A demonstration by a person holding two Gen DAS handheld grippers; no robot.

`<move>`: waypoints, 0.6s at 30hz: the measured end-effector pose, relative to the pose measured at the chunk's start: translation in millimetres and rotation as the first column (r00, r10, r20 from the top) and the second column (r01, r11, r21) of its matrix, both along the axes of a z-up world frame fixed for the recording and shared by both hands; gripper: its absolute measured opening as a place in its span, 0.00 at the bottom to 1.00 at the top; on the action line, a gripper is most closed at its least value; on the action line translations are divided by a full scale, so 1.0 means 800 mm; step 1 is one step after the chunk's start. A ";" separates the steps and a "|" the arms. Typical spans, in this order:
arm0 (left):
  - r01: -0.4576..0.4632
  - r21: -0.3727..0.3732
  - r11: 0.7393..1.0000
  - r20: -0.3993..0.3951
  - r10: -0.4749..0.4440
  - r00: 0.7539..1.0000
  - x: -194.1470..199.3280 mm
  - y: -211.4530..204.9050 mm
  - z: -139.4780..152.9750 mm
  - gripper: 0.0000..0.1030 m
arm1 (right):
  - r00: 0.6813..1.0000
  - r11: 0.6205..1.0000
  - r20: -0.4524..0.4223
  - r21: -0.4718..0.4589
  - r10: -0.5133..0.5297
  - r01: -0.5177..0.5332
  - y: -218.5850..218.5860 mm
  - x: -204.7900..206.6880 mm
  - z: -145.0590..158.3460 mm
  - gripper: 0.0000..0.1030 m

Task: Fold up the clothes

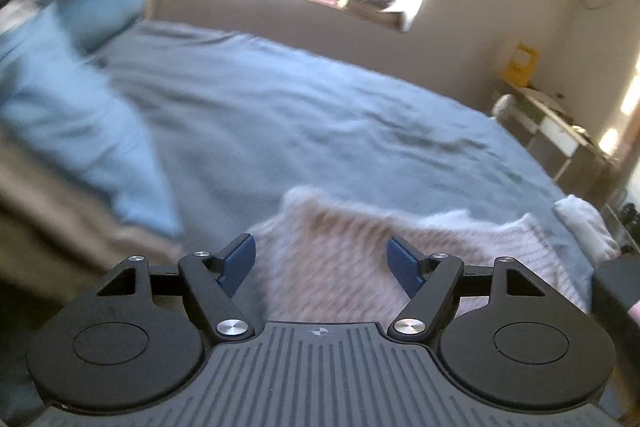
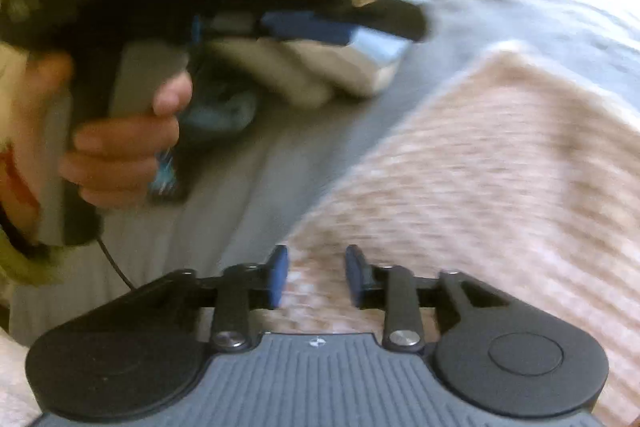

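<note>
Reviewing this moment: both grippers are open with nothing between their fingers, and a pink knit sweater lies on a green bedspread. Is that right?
Not quite: the bedspread is blue-grey, not green, as the left wrist view shows. The rest stands: the pink knit sweater lies on it, and the left gripper and right gripper are both open with nothing between their fingers.

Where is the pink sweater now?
The pink sweater lies on the grey-blue bed cover, low and centre in the left wrist view, just ahead of the left gripper. In the right wrist view it fills the right side, under the right gripper.
</note>
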State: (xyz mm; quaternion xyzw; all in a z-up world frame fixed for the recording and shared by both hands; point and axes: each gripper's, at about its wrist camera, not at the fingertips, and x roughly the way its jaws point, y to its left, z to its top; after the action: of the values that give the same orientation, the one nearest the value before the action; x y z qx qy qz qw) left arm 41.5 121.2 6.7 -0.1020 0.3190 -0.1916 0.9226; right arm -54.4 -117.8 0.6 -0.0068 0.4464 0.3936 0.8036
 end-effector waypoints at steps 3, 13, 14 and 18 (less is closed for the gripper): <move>0.060 -0.029 0.998 -0.005 -0.060 0.998 0.010 -0.032 -0.011 0.71 | 0.988 0.990 0.064 -0.033 -0.137 0.139 -0.056 0.013 0.017 0.36; 0.002 0.171 0.985 -0.064 0.009 0.998 0.028 -0.080 -0.098 0.71 | 0.864 0.863 0.003 -0.037 -0.504 0.504 -0.190 0.067 -0.018 0.31; 0.003 0.192 0.981 -0.055 0.008 0.998 0.025 -0.083 -0.099 0.71 | 0.851 0.851 -0.013 -0.046 -0.525 0.524 -0.195 0.075 -0.027 0.31; 0.030 0.369 0.929 -0.031 -0.020 0.999 0.020 -0.113 -0.100 0.75 | 0.877 0.870 0.037 -0.112 -0.479 0.480 -0.175 0.080 -0.032 0.32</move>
State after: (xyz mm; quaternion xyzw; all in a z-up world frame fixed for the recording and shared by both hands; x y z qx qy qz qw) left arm 57.6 30.6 -73.2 0.0749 0.3630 -0.1387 0.9183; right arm 9.7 -258.1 -24.7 0.0551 0.4535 0.1550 0.8759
